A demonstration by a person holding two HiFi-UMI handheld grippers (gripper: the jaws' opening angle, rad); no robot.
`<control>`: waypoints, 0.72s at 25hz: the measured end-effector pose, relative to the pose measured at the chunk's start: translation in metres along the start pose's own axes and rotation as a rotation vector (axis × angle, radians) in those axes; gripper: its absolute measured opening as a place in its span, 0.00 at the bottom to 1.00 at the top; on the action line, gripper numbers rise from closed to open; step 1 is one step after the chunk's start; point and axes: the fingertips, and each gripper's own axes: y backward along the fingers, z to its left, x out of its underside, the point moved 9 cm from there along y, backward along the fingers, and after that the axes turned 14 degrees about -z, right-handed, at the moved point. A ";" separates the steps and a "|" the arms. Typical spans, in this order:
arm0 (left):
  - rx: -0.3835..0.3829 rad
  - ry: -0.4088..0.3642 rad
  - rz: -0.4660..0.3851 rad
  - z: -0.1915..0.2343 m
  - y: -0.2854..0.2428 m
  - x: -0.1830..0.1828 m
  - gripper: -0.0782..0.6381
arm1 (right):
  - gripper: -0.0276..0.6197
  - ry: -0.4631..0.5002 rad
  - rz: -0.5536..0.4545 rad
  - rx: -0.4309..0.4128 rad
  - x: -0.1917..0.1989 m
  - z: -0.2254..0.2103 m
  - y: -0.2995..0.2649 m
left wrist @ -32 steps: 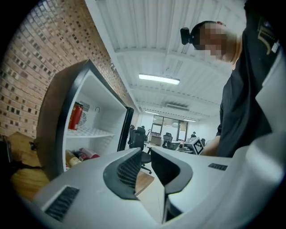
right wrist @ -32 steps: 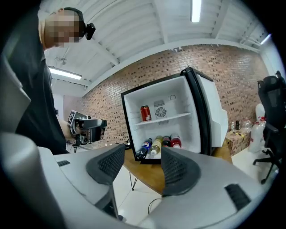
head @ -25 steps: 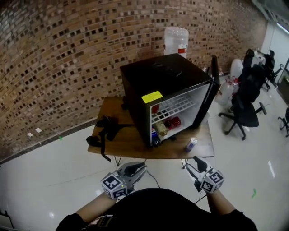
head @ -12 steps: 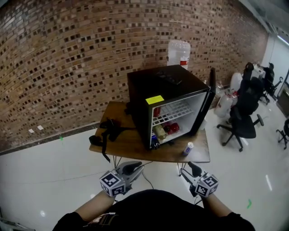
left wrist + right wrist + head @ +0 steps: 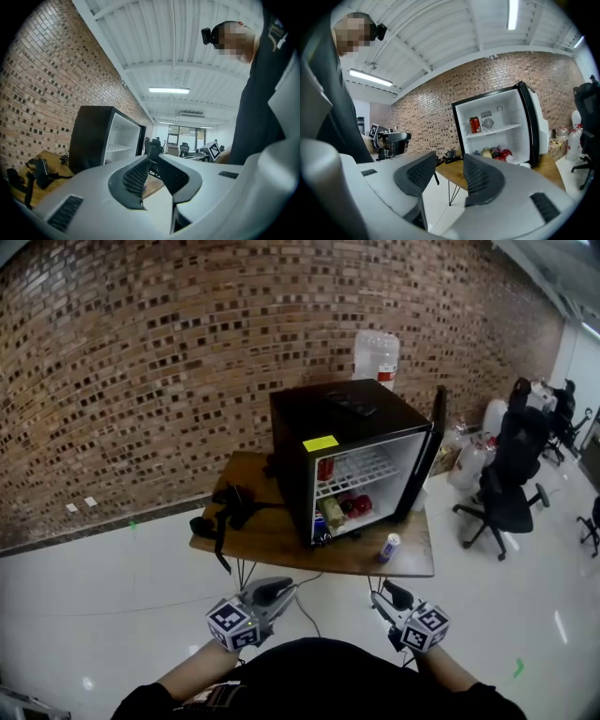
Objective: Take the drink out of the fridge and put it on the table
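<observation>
A black mini fridge (image 5: 347, 442) stands on a wooden table (image 5: 272, 538), its door (image 5: 433, 448) swung open to the right. A red can (image 5: 475, 124) sits on its upper shelf, and several bottles (image 5: 497, 153) lie on the lower one. A blue and white drink can (image 5: 388, 547) stands on the table in front of the fridge. Both grippers hang low near my body, well short of the table. My left gripper (image 5: 281, 589) (image 5: 152, 159) has its tips together with nothing in them. The jaws of my right gripper (image 5: 386, 598) (image 5: 449, 157) are closing, with a gap and nothing between them.
A black strap bundle (image 5: 225, 507) lies on the table's left part. A large water bottle (image 5: 377, 354) stands behind the fridge against the brick wall. Office chairs (image 5: 511, 474) crowd the right side. Glossy white floor lies between me and the table.
I have stepped back from the table, so fridge and can look farther off. Both grippers came in toward my body. The right jaws have narrowed.
</observation>
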 end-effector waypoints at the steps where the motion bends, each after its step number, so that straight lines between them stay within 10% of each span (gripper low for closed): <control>1: -0.004 0.004 0.001 0.005 0.007 -0.003 0.19 | 0.30 0.004 -0.007 0.016 0.003 0.006 -0.002; 7: -0.003 0.018 0.023 0.023 0.044 -0.011 0.19 | 0.04 -0.001 -0.050 0.040 0.020 0.042 -0.016; 18: 0.010 0.050 -0.009 0.025 0.039 -0.006 0.17 | 0.04 -0.009 -0.046 -0.017 0.007 0.048 -0.031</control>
